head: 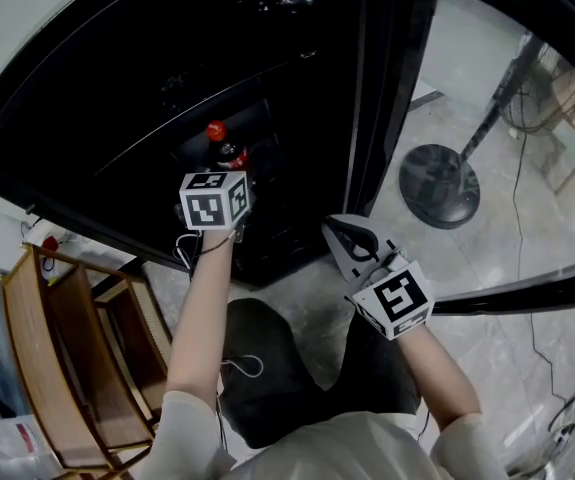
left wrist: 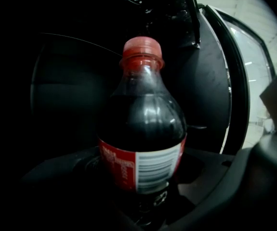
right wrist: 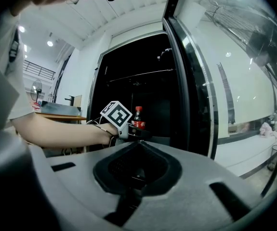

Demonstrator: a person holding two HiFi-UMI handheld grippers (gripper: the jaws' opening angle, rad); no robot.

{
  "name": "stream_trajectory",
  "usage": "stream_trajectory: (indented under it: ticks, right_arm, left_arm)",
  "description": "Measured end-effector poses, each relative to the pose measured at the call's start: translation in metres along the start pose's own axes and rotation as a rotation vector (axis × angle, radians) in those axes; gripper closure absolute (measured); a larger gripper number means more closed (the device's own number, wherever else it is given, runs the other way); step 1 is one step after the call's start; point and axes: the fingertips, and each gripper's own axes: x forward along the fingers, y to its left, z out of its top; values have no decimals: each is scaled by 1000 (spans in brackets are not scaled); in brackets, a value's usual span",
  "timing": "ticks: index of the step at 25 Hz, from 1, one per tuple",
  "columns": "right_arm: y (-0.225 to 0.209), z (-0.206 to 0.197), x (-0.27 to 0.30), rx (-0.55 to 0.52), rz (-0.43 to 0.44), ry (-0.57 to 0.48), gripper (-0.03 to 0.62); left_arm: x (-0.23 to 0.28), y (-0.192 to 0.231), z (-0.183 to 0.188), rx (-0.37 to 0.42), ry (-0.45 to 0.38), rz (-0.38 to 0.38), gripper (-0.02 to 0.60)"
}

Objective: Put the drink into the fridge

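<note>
Head view steeply downward; both gripper views toward shared fridge (head: 267, 68).

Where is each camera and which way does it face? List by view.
Head view: on the head, looking steeply down at the open fridge; forearms, left gripper, right gripper show.
Left gripper view: on that gripper, facing into the fridge; cola bottle between its jaws.
Right gripper view: on that gripper, facing the fridge; its shut jaws show.
Shared: all show the cola bottle.
</note>
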Motion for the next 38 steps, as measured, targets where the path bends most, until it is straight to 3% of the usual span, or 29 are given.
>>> stream_trajectory:
  ticks: [7, 15, 28, 38]
  right_arm:
    - [4, -2, -3, -4, 4, 8, 594]
    - [7, 6, -9, -15, 12, -1, 594]
    - [17, 9, -12, -14, 41, 2, 594]
    - [24, 16, -1, -58, 92, 3, 594]
  left_arm:
    - [-6, 3, 3, 32, -25, 30, 259]
    - [-20, 4, 17, 15, -69, 46, 233]
    - [-72, -8, 34, 20, -144, 74, 232]
    - [-125, -37, 40, 14, -232, 25, 233]
